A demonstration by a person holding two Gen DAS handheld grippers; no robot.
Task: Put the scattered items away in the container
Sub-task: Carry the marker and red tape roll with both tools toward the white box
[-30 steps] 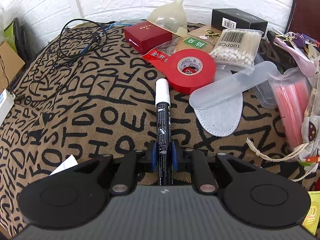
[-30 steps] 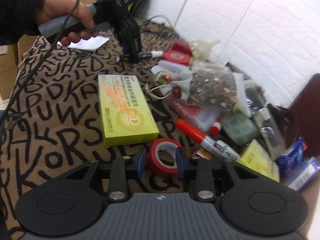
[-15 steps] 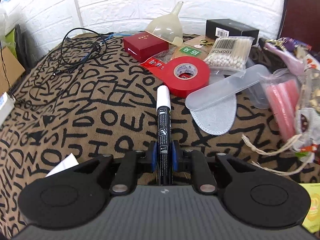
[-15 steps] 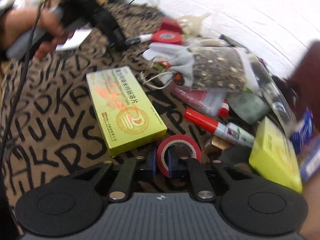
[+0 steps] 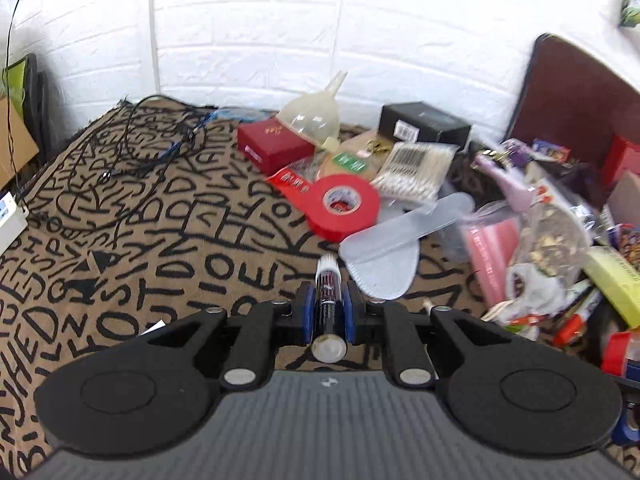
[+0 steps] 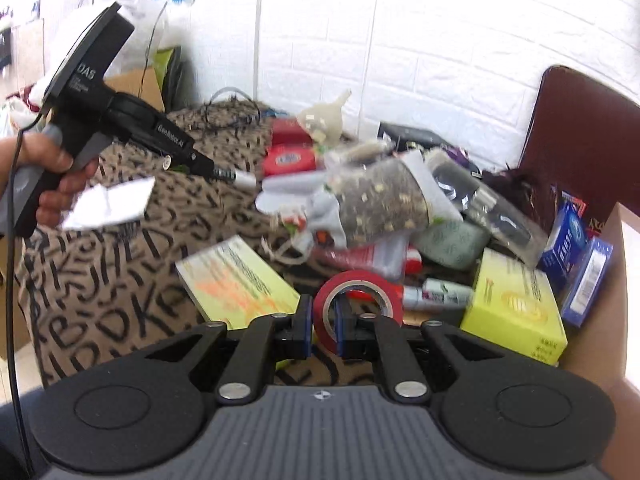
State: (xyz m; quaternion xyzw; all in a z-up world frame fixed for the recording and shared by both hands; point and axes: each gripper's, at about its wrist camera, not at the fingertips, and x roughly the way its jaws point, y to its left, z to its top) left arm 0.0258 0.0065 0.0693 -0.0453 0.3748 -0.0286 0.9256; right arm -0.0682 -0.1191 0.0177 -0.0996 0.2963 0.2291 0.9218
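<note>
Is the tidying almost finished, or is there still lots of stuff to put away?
Not nearly. The left gripper holds a marker and the right gripper holds a small red tape roll. A cardboard box on the right holds some boxes. A bigger tape roll, cotton swabs, a funnel and more remain on the cloth.

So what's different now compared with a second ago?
The right gripper closed on the small red tape roll and lifted it off the cloth. The left gripper, clamped on the marker throughout, raised it too. The big red tape roll, cotton swabs and funnel stayed put.
</note>
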